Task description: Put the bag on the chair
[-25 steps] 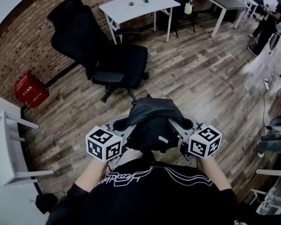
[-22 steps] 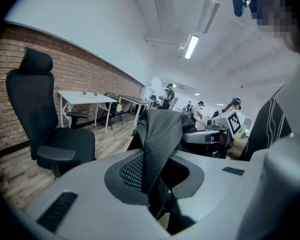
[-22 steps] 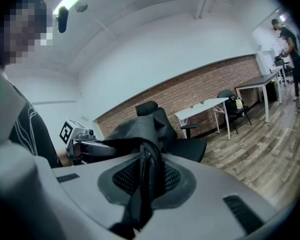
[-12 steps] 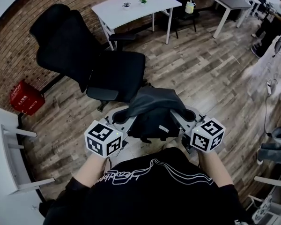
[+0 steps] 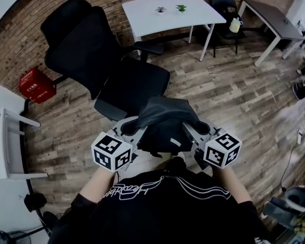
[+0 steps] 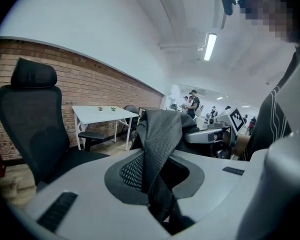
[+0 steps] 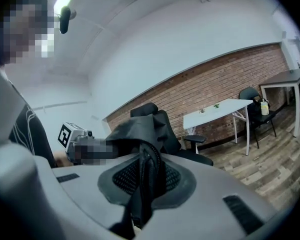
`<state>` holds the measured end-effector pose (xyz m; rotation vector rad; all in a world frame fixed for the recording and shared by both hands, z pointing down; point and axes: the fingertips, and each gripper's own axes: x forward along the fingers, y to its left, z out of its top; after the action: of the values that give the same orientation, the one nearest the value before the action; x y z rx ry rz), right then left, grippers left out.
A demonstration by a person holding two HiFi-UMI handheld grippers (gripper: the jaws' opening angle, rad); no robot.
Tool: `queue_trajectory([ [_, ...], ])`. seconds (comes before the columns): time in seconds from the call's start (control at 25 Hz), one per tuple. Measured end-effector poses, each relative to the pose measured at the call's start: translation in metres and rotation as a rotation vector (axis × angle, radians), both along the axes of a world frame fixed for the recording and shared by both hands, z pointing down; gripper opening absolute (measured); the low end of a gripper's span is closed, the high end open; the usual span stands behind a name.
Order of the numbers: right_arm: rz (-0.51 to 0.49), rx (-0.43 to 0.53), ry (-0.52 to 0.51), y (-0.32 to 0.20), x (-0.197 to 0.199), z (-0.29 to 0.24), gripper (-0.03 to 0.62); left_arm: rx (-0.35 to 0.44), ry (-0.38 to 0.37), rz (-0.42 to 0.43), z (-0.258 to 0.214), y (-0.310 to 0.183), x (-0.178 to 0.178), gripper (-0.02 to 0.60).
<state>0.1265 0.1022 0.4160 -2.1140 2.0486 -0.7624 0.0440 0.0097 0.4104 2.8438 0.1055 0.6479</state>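
A black bag (image 5: 165,123) hangs in the air between my two grippers, just in front of the person's chest. My left gripper (image 5: 133,128) is shut on the bag's mesh strap (image 6: 157,144) at its left side. My right gripper (image 5: 198,129) is shut on the bag's strap (image 7: 142,184) at its right side. The black office chair (image 5: 132,83) stands right ahead of the bag, its seat facing me and its tall backrest (image 5: 79,44) at the left. In the left gripper view the chair (image 6: 35,129) is at the left; in the right gripper view the chair (image 7: 165,129) shows behind the bag.
A white table (image 5: 170,15) stands against the brick wall behind the chair. A red crate (image 5: 36,85) sits on the wood floor at the left. A white table frame (image 5: 10,146) is at the far left. A dark table (image 5: 272,19) and another chair (image 5: 224,6) are at the back right.
The view has swung so the chair and white table sit more to the right and closer. The bag stays held between both grippers.
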Motion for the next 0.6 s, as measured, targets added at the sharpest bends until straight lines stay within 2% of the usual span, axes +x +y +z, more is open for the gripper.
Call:
queue_trajectory([
  [0.24,-0.101,-0.008,-0.008,-0.029,0.059,0.006,0.04,0.01,-0.003,-0.138,0.006,-0.02,0.048,0.078],
  [0.44,-0.214,0.001,0.045,-0.061,0.092,-0.006,0.038,0.02,0.027,-0.258,-0.004,-0.041,0.072,0.078],
  [0.6,-0.297,0.007,0.079,-0.086,0.104,-0.013,0.038,0.017,0.044,-0.328,-0.009,-0.055,0.078,0.078],
])
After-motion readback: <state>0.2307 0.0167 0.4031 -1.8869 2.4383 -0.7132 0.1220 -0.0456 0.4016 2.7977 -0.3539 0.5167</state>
